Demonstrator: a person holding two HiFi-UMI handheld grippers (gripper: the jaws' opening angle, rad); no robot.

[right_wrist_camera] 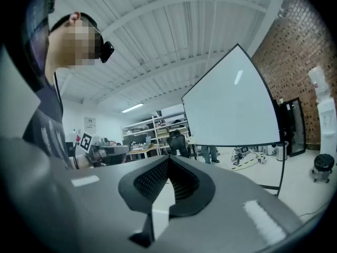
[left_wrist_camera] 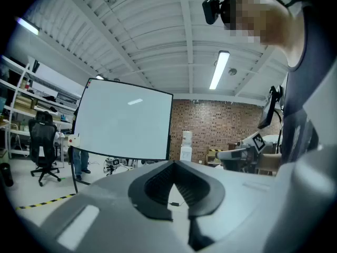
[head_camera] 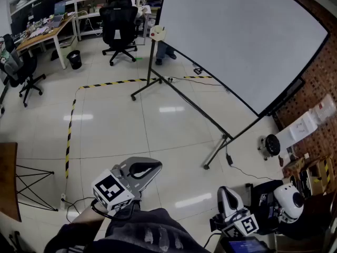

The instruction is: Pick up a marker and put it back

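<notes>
Grey plastic jaws of the left gripper [left_wrist_camera: 174, 163] are meeting at their tips, gripping nothing. The right gripper [right_wrist_camera: 169, 158] is likewise pressing its ribbed black pads [right_wrist_camera: 151, 179] together, empty. A smooth whiteboard [head_camera: 237, 36] is standing on glossy floor tiles [head_camera: 131, 125]; the marker cannot be made out.

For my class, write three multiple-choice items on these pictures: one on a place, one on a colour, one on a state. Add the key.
1. In the head view, the brick wall is at the: A left; B right; C bottom.
2. The floor tape is: A red and white; B blue; C yellow and black.
3. The right gripper is: A shut and empty; B wide open; C shut on a marker.

Key: B, the bricks run along the right edge, behind the whiteboard. C, its stripes are yellow and black. A, the jaws meet at the tips with nothing between them.
</notes>
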